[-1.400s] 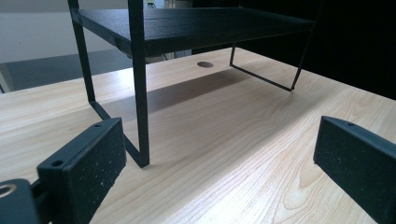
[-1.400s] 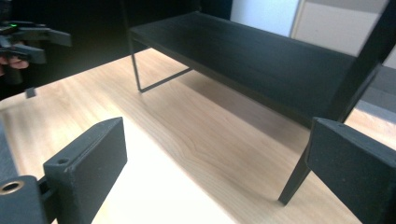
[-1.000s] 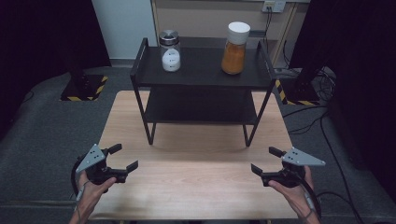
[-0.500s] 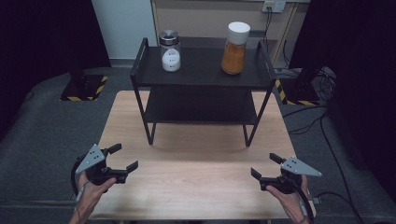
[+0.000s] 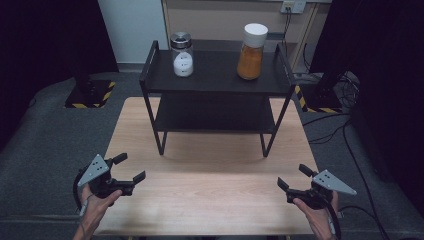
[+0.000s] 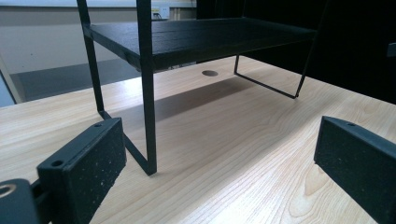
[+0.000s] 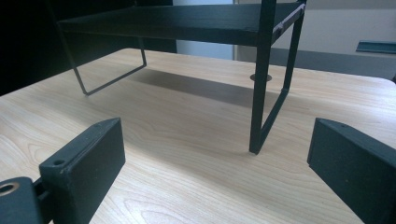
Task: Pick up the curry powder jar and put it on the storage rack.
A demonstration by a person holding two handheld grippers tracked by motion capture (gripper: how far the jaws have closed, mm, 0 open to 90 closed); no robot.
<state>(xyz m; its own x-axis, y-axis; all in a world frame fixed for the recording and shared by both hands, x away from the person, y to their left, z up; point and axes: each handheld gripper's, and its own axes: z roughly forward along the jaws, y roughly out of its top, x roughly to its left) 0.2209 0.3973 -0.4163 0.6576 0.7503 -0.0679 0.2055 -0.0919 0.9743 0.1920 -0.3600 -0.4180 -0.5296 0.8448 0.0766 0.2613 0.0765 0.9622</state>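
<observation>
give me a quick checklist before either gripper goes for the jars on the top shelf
1. Left gripper open and holding nothing: ok.
2. Right gripper open and holding nothing: ok.
3. White-powder jar upright on the rack's top shelf: ok.
4. Orange-powder jar upright with its white lid on: ok.
5. Jars stand apart, leaving room for jaws beside each: ok.
6. Lids screwed tight: cannot tell.
</observation>
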